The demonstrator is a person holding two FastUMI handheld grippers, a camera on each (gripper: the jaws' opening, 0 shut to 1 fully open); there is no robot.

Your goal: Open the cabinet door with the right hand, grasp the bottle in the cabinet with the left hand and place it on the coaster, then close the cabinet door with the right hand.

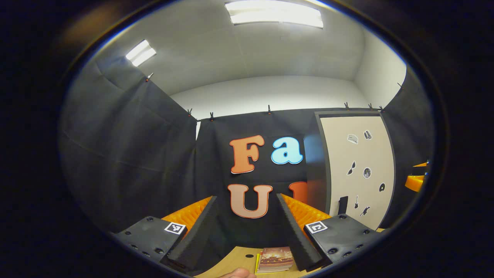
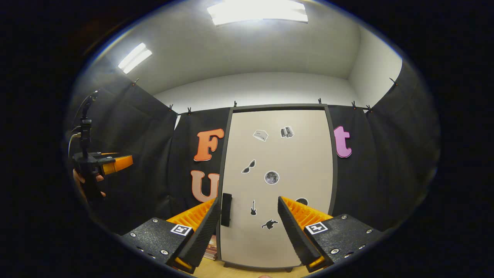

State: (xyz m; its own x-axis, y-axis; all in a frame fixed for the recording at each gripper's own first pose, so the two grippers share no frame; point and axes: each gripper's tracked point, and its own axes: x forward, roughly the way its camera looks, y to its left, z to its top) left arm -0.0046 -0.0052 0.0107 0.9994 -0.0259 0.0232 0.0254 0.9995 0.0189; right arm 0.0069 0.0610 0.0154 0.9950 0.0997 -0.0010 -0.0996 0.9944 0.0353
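Note:
The cabinet (image 2: 278, 185) stands straight ahead in the right gripper view. Its pale door carries small dark stickers and is closed. A dark vertical handle (image 2: 226, 209) sits on the door's left edge. My right gripper (image 2: 249, 200) is open and empty, short of the door, with the handle just beside its left finger. In the left gripper view the same cabinet (image 1: 359, 170) is to the right, handle (image 1: 342, 204) low on its left side. My left gripper (image 1: 246, 200) is open, empty and facing the cloth wall. The left gripper (image 2: 115, 164) also appears far left, held by a hand.
A small stack of books (image 1: 276, 259) lies on the wooden table (image 1: 239, 258) just below the left gripper's fingers, left of the cabinet. Black cloth walls close the booth on all sides. Part of the right gripper (image 1: 415, 181) shows at the far right edge.

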